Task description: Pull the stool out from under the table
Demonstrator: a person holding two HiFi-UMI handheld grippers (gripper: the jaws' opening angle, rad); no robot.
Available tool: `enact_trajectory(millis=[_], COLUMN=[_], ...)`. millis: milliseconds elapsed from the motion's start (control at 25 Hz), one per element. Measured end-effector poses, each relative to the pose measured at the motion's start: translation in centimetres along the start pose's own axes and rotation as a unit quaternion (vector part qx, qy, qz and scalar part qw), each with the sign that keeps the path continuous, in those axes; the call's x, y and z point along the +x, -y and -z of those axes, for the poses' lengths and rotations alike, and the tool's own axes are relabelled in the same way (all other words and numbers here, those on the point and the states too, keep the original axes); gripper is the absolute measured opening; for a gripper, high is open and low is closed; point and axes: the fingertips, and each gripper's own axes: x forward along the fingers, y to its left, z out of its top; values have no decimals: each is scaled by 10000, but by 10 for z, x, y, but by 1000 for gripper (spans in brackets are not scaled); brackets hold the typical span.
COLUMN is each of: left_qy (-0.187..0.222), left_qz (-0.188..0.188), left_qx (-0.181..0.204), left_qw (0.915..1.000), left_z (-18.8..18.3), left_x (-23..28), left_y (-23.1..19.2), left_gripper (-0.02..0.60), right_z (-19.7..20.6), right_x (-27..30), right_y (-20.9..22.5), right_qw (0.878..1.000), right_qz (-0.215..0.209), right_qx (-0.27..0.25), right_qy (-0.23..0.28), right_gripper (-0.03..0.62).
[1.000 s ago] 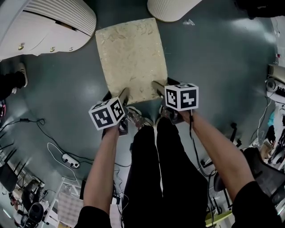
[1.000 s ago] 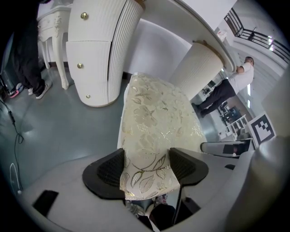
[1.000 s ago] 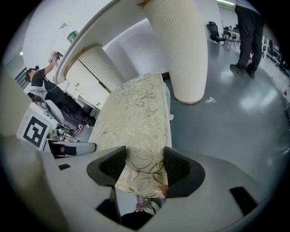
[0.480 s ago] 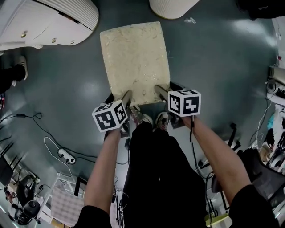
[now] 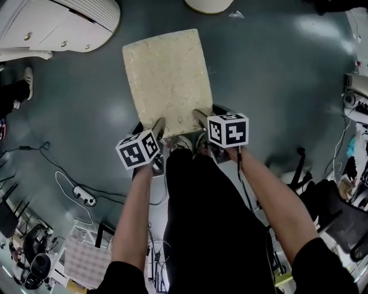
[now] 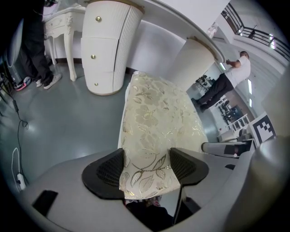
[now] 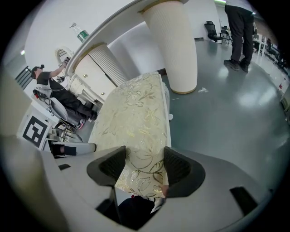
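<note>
The stool (image 5: 167, 77) has a cream cushion with a gold leaf pattern and stands on the grey floor, out from the white table. My left gripper (image 5: 158, 125) is shut on the cushion's near left corner. My right gripper (image 5: 201, 116) is shut on the near right corner. In the left gripper view the stool (image 6: 158, 113) runs away from the left gripper (image 6: 145, 167), whose black pads press both faces of the cushion's edge. In the right gripper view the stool (image 7: 131, 113) sits the same way in the right gripper (image 7: 144, 166).
The white table's drawer pedestal (image 5: 57, 26) is at the top left and its round leg (image 5: 208, 4) at the top edge. Cables and a power strip (image 5: 84, 197) lie on the floor at left. Dark chairs (image 5: 339, 218) stand at right. People stand beyond (image 6: 226, 81) (image 7: 240, 27).
The table pedestal and round leg have slid toward the top edge, so the stool, held in both grippers, has come farther away from the table. The person's feet no longer show.
</note>
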Motion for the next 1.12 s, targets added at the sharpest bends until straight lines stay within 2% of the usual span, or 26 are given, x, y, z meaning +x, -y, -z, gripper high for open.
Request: enact_trajectory(millis=[440, 640, 1120], left_qy=[-79, 9, -126], left_qz=[-28, -28, -25], left_qx=[39, 51, 8], left_qw=[10000, 10000, 9999], left_z=[38, 34, 56], left_x=[-7, -7, -15], left_y=[3, -2, 0], left_gripper=[321, 321, 321], right_z=[40, 37, 57], right_x=[-11, -8, -16], right_y=[1, -2, -3], right_qw=[9999, 10000, 9999], right_qz=[25, 25, 46], right_qx=[69, 47, 73], right_qy=[-104, 1, -143], right_gripper=[265, 265, 265])
